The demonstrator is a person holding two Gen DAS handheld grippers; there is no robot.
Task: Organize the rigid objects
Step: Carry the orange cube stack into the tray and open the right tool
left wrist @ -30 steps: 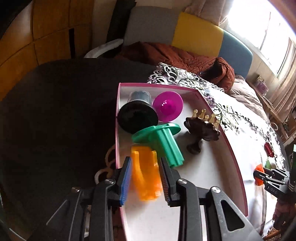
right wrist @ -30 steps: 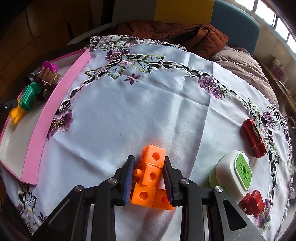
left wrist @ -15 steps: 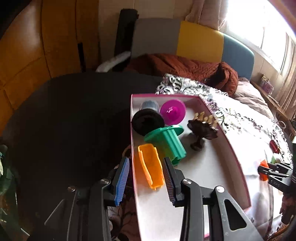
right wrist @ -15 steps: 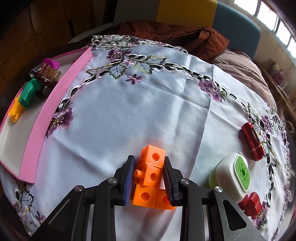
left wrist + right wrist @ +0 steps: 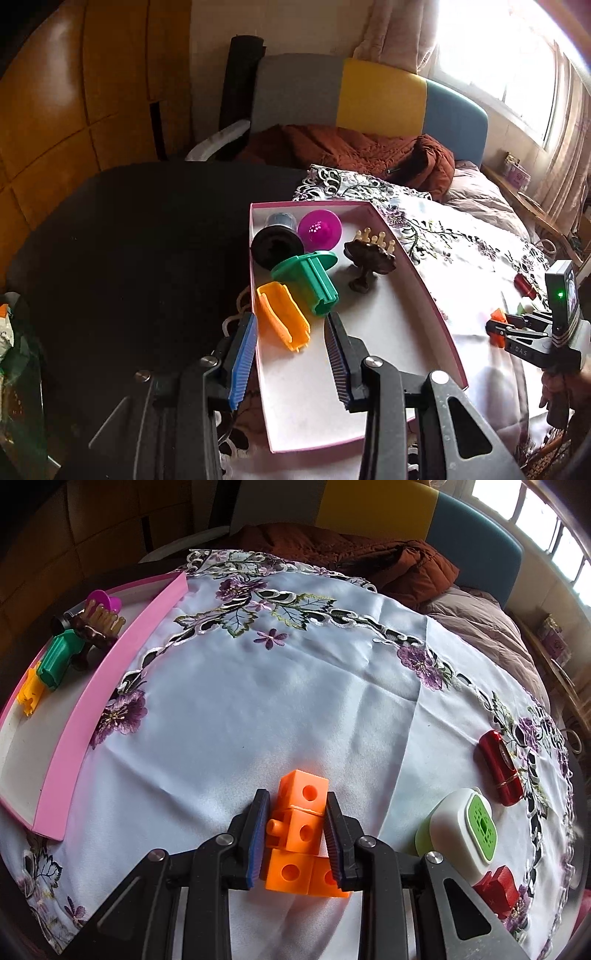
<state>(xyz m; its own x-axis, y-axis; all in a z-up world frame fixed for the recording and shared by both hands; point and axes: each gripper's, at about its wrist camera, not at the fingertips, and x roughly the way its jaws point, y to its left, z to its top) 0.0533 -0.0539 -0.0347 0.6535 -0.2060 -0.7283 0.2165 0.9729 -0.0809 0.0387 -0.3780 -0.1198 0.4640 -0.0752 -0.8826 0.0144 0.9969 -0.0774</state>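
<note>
The left claw hangs over the near part of a shallow pink-rimmed cardboard tray with a white floor. Its jaws have just been opening and now stand apart with nothing gripped. The orange plastic trough-shaped piece lies free on the tray floor just beyond the blue pads, near the left wall. Touching it on the far side is a green plastic spool with a wide flange. Behind that lie a black round-ended cylinder and a magenta plastic disc. To the right of these stands a small dark brown stand with pale pegs on top.

The right claw is closed narrowly on a cluster of orange plastic snap cubes. Both pads press on the middle cube, and the lower cubes rest on the white embroidered tablecloth that covers the tabletop. The cluster is well apart from the tray, which lies at the far left in the right wrist view.

To the right of the cubes, on the cloth, lie a white rounded box with a green grille, a red glossy oblong case and, nearest, a dark red blocky piece.

In the left wrist view the right claw shows at the right edge, small.
</note>
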